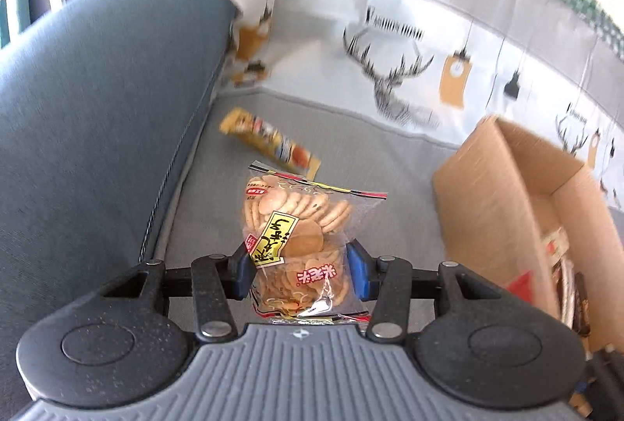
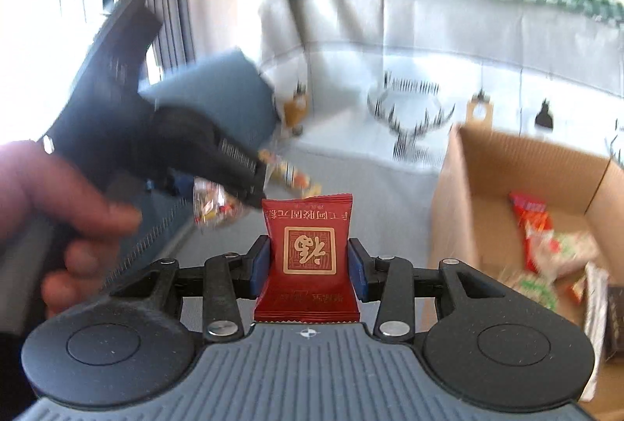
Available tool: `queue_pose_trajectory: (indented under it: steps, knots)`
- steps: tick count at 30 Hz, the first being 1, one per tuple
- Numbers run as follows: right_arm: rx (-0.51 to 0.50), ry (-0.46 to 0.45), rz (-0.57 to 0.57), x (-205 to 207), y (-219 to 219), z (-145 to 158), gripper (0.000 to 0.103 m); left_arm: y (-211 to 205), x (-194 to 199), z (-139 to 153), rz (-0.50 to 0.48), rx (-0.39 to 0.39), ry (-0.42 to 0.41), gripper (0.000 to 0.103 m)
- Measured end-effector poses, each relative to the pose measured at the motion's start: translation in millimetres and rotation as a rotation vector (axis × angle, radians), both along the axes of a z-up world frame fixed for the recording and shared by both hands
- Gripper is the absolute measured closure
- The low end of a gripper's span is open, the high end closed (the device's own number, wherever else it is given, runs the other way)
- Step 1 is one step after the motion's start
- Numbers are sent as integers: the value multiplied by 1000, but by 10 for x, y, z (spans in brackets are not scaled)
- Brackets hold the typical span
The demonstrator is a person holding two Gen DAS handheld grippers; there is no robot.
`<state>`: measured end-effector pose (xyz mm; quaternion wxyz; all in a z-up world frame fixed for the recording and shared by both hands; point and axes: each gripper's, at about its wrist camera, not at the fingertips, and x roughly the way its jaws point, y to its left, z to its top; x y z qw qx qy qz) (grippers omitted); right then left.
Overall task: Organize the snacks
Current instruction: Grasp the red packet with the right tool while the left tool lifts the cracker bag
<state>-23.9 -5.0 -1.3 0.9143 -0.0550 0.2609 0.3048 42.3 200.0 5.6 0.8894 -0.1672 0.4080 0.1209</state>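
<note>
Fingers of both grippers pinch snacks, left gripper [image 1: 298, 274] on a clear cracker bag [image 1: 296, 226], right gripper [image 2: 308, 267] on a red packet [image 2: 310, 249], with the open cardboard box [image 2: 460, 194] at two o'clock, nearer the right.

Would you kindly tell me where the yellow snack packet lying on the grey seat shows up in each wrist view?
Left wrist view: the yellow snack packet lies on the grey seat, left of centre, beyond the cracker bag clamped in the left gripper.
Right wrist view: it lies centre-left, blurred, above the red packet in the right gripper.
Shared landmark: the cardboard box, at right in both.
</note>
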Motion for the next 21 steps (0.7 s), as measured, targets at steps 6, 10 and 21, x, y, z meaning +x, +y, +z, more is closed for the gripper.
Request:
queue_pose_trajectory:
  steps: [6,10,21]
  knots:
    - [103,-108,-44,148,-431,493,60,-235,-60,219,-15,67,-126,50]
    - [124,-176,-107,426,-846,721,60,-383,-63,324,-17,84,-209,50]
    - [132,-132,-341,933,-1826,526,60,-927,110,492,-75,90,-354,50]
